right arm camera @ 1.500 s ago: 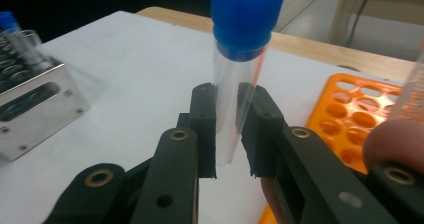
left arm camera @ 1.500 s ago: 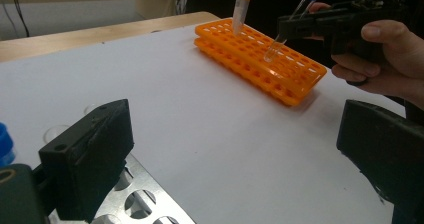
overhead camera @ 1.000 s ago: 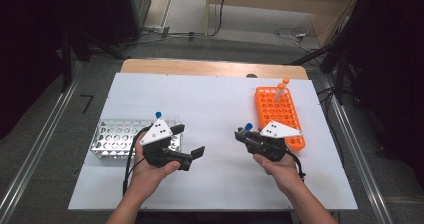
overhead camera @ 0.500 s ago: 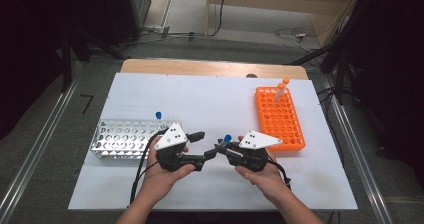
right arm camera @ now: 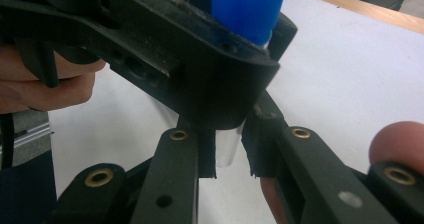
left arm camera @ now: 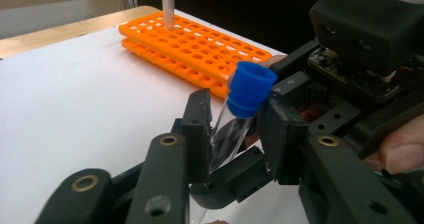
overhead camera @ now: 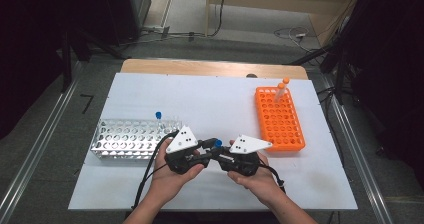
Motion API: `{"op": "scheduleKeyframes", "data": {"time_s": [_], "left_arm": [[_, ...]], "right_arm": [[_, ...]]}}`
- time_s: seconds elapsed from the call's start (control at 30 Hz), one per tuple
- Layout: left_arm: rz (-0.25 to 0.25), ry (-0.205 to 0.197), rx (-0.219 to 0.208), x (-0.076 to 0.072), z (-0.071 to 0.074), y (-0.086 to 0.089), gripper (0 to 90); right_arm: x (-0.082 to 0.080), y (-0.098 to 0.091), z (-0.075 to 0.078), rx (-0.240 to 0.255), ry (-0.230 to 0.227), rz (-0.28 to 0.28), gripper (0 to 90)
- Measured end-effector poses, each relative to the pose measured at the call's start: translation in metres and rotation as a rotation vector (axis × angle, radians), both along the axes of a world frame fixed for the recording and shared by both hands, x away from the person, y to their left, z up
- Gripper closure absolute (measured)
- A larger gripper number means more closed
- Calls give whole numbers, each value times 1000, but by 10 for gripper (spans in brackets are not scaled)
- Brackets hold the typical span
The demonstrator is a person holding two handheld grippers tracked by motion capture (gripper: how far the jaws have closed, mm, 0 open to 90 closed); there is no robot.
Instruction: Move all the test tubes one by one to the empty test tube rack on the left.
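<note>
Meeting low in the middle of the high view, the left claw [overhead camera: 207,145] and the right claw [overhead camera: 216,151] face each other just above the white worktop [overhead camera: 210,104], each held in one of the person's hands, which come up from the bottom edge. Between them is a clear plastic test tube with a blue screw cap [overhead camera: 217,143]; from above, little more than the blue cap is visible.

In the left claw's own view, the tube [left arm camera: 239,115] stands tilted in the centre of the frame, cap toward the upper right, its clear body running down to the lower left between the two black jaws. These jaws have just been closing on it, and their pads now sit against the glassy wall on both sides. The right claw's body fills the right side of that frame.

In the right claw's own view, the lower, rounded end of the tube [right arm camera: 227,146] hangs in the centre between the jaws, which are clamped on it. The blue cap sits at the top of the frame, behind the black body of the left claw crossing the upper half.

An orange plastic rack with many round holes [overhead camera: 278,119] lies at the right of the high view, near the hands, carrying two orange-capped tubes [overhead camera: 282,90] upright at its far end. A silver perforated metal rack [overhead camera: 130,139] lies at the left, just beside the left hand, with one blue-capped tube [overhead camera: 158,118] standing in it.
</note>
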State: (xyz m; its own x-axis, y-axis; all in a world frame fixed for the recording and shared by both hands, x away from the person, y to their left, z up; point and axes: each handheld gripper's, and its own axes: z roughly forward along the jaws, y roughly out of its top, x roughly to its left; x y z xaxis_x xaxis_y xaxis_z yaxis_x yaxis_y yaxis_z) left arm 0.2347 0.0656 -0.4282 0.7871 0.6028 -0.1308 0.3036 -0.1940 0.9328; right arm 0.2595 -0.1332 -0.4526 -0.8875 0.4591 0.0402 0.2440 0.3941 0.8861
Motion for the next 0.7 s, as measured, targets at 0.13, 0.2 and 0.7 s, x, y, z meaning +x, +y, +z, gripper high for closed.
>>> {"op": "scheduleKeyframes", "data": {"time_s": [0.13, 0.2, 0.7], "left_arm": [[-4, 2, -3, 1, -1, -1, 697], [-4, -2, -1, 1, -1, -1, 704], [24, -34, 2, 2, 1, 5, 777]], "right_arm": [[0, 0, 0, -3, 1, 10, 748], [0, 0, 0, -3, 4, 12, 748], [1, -2, 1, 11, 11, 20, 736]]}}
